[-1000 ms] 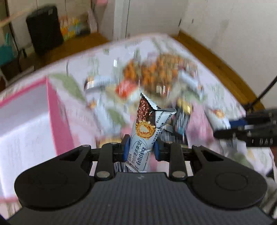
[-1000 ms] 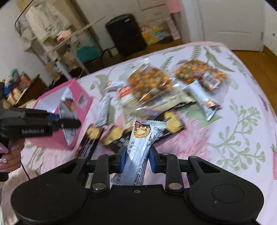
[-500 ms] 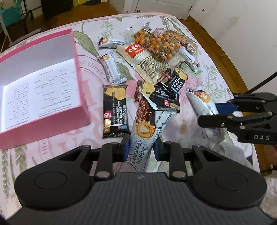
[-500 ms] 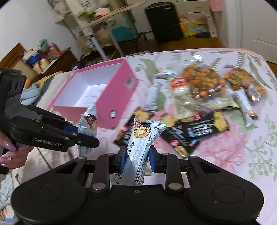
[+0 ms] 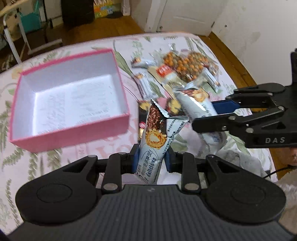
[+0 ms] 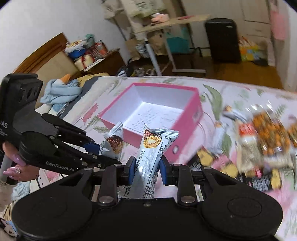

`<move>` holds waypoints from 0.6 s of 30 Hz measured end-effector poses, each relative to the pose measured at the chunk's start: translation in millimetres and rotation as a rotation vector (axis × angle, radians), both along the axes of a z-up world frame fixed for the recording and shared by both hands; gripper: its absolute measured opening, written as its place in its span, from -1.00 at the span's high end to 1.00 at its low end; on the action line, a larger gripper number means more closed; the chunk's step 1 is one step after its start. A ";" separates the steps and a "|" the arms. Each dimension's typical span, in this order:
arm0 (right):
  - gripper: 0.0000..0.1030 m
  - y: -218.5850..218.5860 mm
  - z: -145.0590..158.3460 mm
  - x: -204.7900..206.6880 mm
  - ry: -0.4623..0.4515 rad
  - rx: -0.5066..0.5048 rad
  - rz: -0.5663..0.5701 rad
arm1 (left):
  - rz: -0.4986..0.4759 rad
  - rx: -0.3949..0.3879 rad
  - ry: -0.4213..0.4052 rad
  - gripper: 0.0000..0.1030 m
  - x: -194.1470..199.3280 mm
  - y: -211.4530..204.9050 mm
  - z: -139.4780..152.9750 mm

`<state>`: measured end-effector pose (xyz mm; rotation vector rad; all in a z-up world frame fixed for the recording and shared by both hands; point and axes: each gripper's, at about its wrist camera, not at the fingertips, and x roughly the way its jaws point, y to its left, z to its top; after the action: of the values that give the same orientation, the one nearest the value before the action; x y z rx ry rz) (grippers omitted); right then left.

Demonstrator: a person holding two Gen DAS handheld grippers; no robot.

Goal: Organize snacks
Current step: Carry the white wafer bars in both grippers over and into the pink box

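Left tool [image 5: 151,160] and right tool [image 6: 145,171] each clamp a wafer bar upright; the empty pink box [image 5: 74,133] at ten o'clock likely receives them.

Bedroom held white walls [image 5: 259,27], a wood floor [image 5: 104,27], a white door [image 5: 185,14], a black suitcase [image 6: 221,39], a white-legged desk [image 6: 167,24], a floral bedspread [image 5: 55,152], and a blue towel [image 6: 59,90] heaped beside it.

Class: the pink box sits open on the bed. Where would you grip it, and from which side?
Grip the pink box by one thin upright wall, jaws coming down from above to straddle the rim; its open top leaves the wall edges free. The near wall looks easiest, away from the snack pile.
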<state>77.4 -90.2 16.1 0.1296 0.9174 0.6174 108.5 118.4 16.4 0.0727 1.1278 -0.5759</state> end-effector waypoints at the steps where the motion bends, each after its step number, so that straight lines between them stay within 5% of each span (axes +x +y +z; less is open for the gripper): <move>1: 0.38 6.7 3.0 7.4 -0.008 -0.010 0.021 | 0.007 0.000 -0.011 0.49 3.3 3.7 2.1; 9: 0.38 43.8 14.6 61.6 -0.126 -0.058 0.118 | 0.210 -0.024 -0.076 0.48 57.0 42.8 -0.4; 13: 0.38 65.4 -0.6 92.3 -0.173 -0.118 0.173 | 0.339 -0.050 -0.096 0.48 101.5 60.5 -27.1; 18: 0.38 90.8 -35.5 122.1 -0.275 -0.197 0.238 | 0.408 -0.056 -0.006 0.48 148.4 67.6 -71.3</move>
<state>199.5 0.6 -19.4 -0.2399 0.7262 0.7401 256.9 186.0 -54.9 -0.2001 1.0815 -0.2416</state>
